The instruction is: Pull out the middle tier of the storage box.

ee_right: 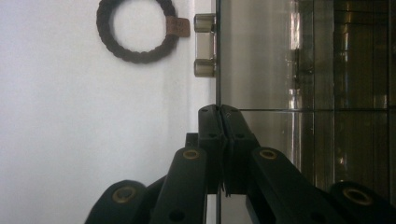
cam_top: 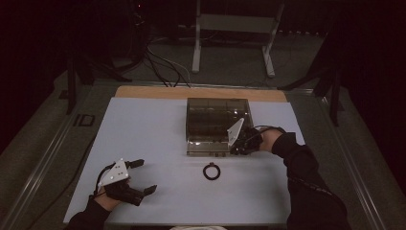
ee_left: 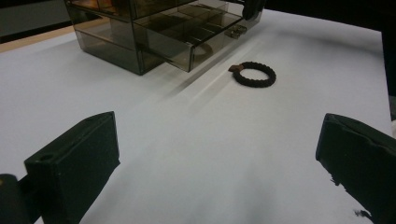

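Nearest the lens, the left tool [ee_left: 219, 126] holds its two black jaws spread wide with nothing between them, low over the near left part of the white bench [cam_top: 143, 124]. On the far middle of that bench stands the smoked clear box [cam_top: 218, 112], and its bottom drawer [ee_left: 187, 42] juts out toward the person, open at the top and divided into compartments. At the drawer's right front corner sits the right tool [ee_right: 223, 112], jaws pressed together right against the thin front panel. Whether they pinch that panel or only rest beside it I cannot tell. The dark braided bracelet [cam_top: 211, 171] lies flat on the bench just in front of the drawer, apart from it, with its small brown tag [ee_right: 176, 26] turned toward the drawer's clear handle [ee_right: 204, 44]. The relation that matters is this: the bracelet lies a short way from the right tool, toward the person and slightly toward the middle of the bench, while the left tool is well apart from it across bare surface. So the right hand looks the nearer for a pick-up. As a ring lying flat it has no long axis, so a jaw would likely need to go down inside the loop, and the open drawer waits just beyond it.
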`<state>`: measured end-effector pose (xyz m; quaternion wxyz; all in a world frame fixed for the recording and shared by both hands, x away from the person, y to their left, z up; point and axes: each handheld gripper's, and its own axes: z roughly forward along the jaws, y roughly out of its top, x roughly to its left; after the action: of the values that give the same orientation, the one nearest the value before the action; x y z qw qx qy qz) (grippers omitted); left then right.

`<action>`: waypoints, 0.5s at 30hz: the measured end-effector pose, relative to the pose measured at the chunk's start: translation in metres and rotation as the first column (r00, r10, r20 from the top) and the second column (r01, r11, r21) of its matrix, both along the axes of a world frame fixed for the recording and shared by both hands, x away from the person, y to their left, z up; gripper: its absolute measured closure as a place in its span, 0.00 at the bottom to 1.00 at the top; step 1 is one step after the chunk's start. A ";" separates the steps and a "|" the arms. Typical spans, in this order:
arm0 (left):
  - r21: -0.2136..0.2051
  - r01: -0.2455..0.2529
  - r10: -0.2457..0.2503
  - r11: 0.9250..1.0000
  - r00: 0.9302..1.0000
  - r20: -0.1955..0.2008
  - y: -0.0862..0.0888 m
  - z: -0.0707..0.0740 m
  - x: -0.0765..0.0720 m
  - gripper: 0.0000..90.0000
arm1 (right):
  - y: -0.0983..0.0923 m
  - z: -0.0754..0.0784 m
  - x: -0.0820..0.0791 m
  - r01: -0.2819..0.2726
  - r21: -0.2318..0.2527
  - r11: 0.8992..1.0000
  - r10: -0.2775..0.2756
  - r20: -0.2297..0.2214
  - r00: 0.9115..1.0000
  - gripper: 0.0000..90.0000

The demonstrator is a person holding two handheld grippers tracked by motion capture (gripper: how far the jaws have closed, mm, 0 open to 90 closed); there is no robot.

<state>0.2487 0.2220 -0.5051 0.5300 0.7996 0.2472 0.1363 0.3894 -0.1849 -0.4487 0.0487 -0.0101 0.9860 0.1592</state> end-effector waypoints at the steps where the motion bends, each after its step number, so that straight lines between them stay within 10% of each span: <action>1: 0.002 0.002 -0.002 1.000 1.000 0.002 0.000 0.000 0.000 0.01 | 0.000 0.000 0.000 0.003 0.002 1.000 -0.003 -0.002 1.000 0.98; 15: 0.002 0.002 -0.002 1.000 1.000 0.002 -0.001 0.000 0.000 0.01 | -0.002 -0.003 -0.003 0.018 0.018 1.000 -0.018 0.014 1.000 0.98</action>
<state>0.2487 0.2212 -0.5052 0.5296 0.8003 0.2457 0.1370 0.3862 -0.1868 -0.4518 0.0572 -0.0020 0.9842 0.1676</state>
